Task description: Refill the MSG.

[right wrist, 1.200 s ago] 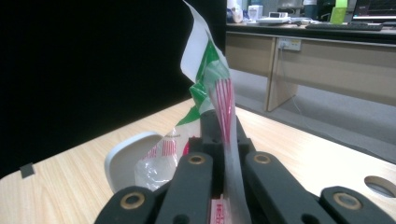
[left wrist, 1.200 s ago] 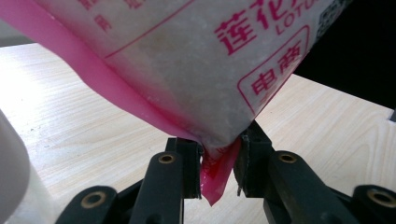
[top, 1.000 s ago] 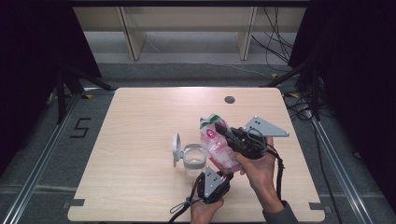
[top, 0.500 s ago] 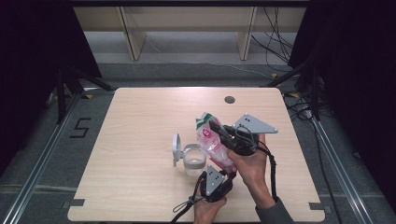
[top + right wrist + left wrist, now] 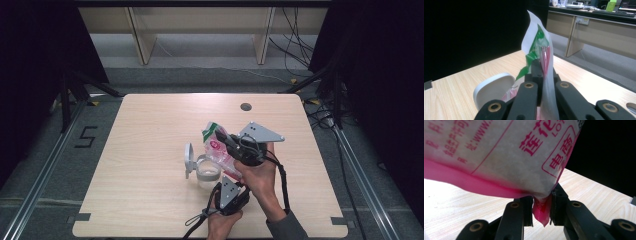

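Biggest thing here is the light wooden table (image 5: 150,150), with a small dark round hole (image 5: 245,106) near its far edge. Near the middle of its front half, a person is working a pink and white plastic bag (image 5: 216,145) with red Chinese print and a green patch at its top end. The bag is held up off the table, tilted, right above a clear glass jar (image 5: 207,170). The jar's white lid (image 5: 188,160) is flipped open and stands on edge at the jar's left side.

The right gripper (image 5: 235,145) comes in from the right of the high view, grey three-cornered plate on top, and its jaws are pressed together on the bag's upper part. In the right gripper view the film runs straight up between the two black jaws, with the white lid behind.

The left gripper (image 5: 226,186) sits lower, just in front of the jar, pointing up. Its jaws are pinching the bag's bottom pink corner (image 5: 541,213), which pokes down between the pads in the left gripper view.
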Tool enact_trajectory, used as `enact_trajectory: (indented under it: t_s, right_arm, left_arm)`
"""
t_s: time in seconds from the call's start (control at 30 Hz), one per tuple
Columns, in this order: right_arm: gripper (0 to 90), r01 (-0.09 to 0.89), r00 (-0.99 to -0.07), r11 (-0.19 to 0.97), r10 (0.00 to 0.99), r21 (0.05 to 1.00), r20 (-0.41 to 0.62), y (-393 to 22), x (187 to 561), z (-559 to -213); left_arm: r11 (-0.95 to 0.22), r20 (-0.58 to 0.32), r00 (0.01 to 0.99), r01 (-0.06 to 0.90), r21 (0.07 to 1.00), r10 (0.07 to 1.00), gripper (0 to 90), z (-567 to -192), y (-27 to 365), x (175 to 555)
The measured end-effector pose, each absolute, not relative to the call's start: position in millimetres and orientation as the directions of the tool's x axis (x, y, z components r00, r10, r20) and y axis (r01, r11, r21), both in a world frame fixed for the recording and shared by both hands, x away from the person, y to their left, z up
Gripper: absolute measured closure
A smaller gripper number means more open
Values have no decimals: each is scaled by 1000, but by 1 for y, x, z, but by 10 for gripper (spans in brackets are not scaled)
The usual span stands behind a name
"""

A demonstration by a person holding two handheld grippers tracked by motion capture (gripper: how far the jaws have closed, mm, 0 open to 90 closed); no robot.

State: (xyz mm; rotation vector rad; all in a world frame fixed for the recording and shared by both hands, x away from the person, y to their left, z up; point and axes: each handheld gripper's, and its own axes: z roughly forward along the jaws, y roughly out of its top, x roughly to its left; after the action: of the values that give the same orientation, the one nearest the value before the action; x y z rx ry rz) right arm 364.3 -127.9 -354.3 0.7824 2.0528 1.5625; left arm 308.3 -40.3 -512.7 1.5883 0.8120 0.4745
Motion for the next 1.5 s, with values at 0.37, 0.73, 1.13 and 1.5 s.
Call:
enact_trajectory:
  t_s: [0.37,0.73,1.13,1.5]
  right_arm:
    - [900,160,-742,213,669,964,-25,-123,369,-356]
    - [900,158,-740,276,669,948,-71,-114,368,-357]
    - [900,137,-748,322,654,937,-115,-109,370,-361]
    - [900,130,-745,327,655,936,-125,-106,370,-362]
  left_arm:
    - [-12,-159,669,243,970,726,755,-513,-41,312]
    - [3,-180,676,255,967,715,759,-514,-43,315]
    - [4,-183,685,253,967,705,761,-515,-47,316]
    - [7,-186,695,252,968,694,762,-514,-48,319]
